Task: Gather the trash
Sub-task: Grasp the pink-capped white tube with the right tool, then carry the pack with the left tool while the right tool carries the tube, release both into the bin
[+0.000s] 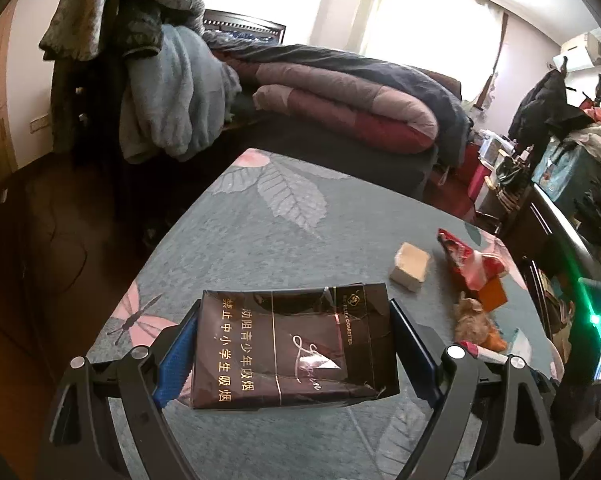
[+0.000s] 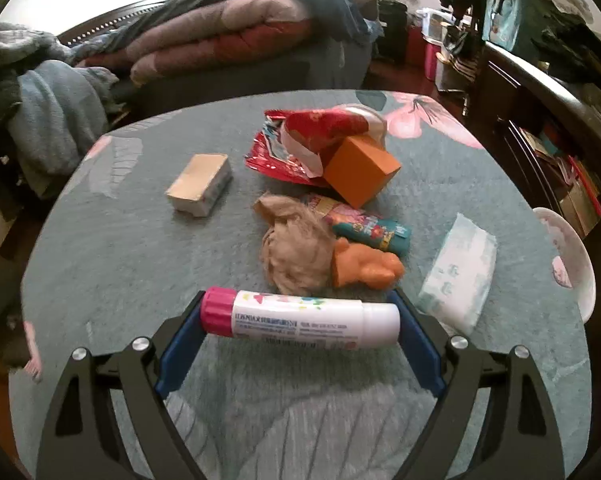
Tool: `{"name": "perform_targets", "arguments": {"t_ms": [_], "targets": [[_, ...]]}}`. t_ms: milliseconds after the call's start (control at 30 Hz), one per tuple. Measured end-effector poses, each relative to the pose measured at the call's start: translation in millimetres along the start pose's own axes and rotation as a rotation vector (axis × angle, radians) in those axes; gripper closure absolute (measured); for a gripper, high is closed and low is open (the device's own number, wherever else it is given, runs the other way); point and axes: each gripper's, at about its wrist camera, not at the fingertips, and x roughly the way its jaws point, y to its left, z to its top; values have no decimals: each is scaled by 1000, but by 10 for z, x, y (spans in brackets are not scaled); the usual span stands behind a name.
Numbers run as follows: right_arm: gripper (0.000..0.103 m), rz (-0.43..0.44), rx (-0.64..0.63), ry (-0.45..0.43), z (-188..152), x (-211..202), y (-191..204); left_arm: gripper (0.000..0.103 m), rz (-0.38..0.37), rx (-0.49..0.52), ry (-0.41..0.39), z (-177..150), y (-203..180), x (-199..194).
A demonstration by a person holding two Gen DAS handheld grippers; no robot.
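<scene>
My left gripper (image 1: 294,344) is shut on a black cigarette pack (image 1: 292,344) with gold lettering, held above the table. My right gripper (image 2: 300,320) is shut on a white tube with a pink cap (image 2: 300,316), held sideways between the blue pads. On the table beyond lie a red snack wrapper (image 2: 300,140), an orange box (image 2: 360,172), a crumpled brown paper wad (image 2: 296,252), an orange toy figure (image 2: 364,268), a small colourful pack (image 2: 372,230), a tan block (image 2: 200,188) and a tissue pack (image 2: 460,276). The wrapper (image 1: 468,260) and tan block (image 1: 410,266) also show in the left wrist view.
The table has a grey-green leaf-print cloth (image 2: 140,260). A white bowl (image 2: 572,264) sits at its right edge. A bed with folded quilts (image 1: 340,108) stands behind, a clothes-laden chair (image 1: 140,80) at left, and a dark cluttered cabinet (image 2: 540,140) at right.
</scene>
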Motion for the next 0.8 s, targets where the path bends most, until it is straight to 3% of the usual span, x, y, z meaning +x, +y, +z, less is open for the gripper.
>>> {"name": "perform_targets", "arguments": {"t_ms": [167, 533, 800], "targets": [[15, 13, 19, -44, -62, -307, -327, 15, -31, 39, -31, 19, -233, -156], [15, -23, 135, -117, -195, -811, -1476, 15, -250, 138, -8, -46, -1124, -254], [15, -131, 253, -149, -307, -892, -2430, 15, -422, 301, 37, -112, -2192, -153]]}}
